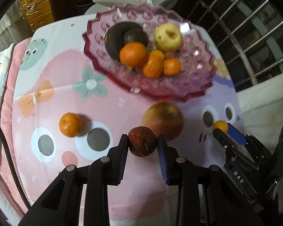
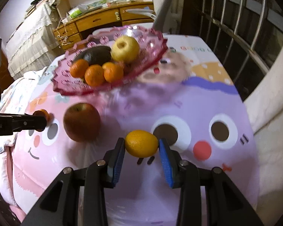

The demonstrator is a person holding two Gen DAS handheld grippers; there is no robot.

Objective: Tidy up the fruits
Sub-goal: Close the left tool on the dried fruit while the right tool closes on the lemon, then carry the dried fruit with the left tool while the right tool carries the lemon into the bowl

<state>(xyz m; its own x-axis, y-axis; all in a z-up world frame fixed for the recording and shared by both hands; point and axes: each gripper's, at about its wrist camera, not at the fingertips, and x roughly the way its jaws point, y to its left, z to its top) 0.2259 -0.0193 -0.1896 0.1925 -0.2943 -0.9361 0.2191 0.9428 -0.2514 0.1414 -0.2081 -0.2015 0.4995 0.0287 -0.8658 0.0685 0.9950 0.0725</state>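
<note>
Left gripper: both pads are pressed against a wrinkled dark-red fruit, which sits at lower centre of the left wrist view. Right gripper: both pads are clamped on a small yellow-orange citrus at lower centre of the right wrist view. In the left wrist view the same right gripper appears at the right edge, with the citrus at its fingertips.

A large red-yellow apple rests on the cloth directly behind the wrinkled fruit, just below the near rim of the pink scalloped dish. A loose tangerine lies on the cloth at left of centre, well apart from the apple.

The dish occupies the upper centre of both views. It contains three tangerines grouped together, a yellow pear-like fruit toward the upper right, and a dark avocado toward the upper left; in the left wrist view the avocado is blurred.

All items rest on a pink-and-lilac cartoon-print cloth. A wooden drawer unit stands in the upper left. A barred window grille fills the upper right.
</note>
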